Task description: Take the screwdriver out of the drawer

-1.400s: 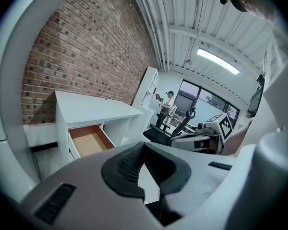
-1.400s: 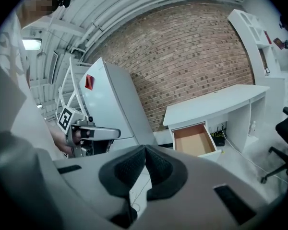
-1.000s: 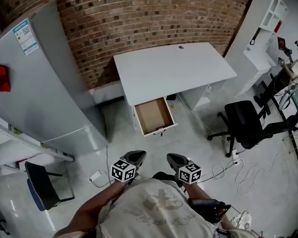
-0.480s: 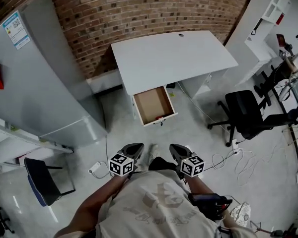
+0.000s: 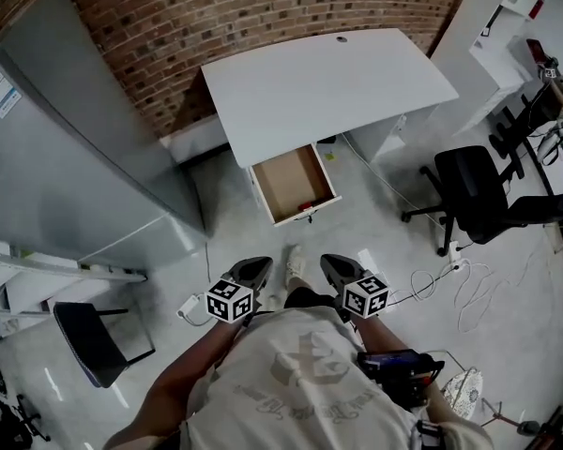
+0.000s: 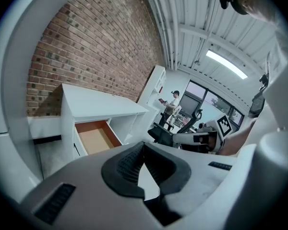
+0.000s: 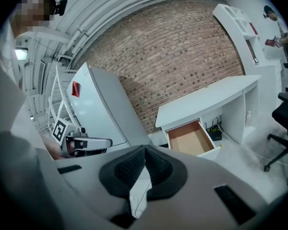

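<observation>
drawer [image 5: 289,180] open, ahead of both, well apart | holds small red item [image 5: 305,205] | left tool [image 5: 253,271], right tool [image 5: 336,269] closed, empty

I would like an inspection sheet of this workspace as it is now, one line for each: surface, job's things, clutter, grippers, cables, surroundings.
surface: white desk, its top bare apart from a small round hole near the back edge.
job's things: drawer pulled open under the desk; a small red thing, probably the screwdriver, lies near its front edge.
clutter: nothing seen on the desk.
grippers: left gripper and right gripper both shut and empty, held low in front of the person, well short of the drawer.
cables: white cable looped on the floor at the right.
surroundings: brick wall, tall grey cabinet, black office chair.
</observation>
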### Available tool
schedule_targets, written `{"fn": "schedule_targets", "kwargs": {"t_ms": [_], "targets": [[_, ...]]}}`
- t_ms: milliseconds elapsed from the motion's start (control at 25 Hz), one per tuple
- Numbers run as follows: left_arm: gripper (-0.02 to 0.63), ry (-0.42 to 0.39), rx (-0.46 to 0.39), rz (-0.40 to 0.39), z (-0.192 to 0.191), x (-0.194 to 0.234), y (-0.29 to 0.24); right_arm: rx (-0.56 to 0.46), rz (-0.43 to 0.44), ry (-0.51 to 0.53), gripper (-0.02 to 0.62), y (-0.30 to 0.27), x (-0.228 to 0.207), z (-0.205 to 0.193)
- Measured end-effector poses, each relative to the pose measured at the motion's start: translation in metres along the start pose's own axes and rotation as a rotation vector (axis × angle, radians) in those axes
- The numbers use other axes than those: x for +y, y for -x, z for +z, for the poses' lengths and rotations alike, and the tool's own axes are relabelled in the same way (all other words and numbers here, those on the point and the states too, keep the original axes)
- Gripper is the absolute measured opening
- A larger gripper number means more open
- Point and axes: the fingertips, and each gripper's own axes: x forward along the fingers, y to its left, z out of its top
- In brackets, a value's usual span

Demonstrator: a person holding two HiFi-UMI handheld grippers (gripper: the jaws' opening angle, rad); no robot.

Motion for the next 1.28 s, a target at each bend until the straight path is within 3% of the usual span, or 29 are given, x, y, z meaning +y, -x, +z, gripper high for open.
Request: {"fn": "schedule_targets", "kwargs": {"t_ms": [880, 1280], "targets": [[0.021, -0.045, 0.099, -0.055, 0.093, 0.078, -0.122, 0.001, -0.025, -0.087, 0.023, -0.099, -0.116, 0.083], [0.021, -0.074, 0.171, -0.072, 0.117, 0.089, -0.181, -0.008, -0.048, -0.122, 0.023, -0.109, -0.172, 0.109]]}}
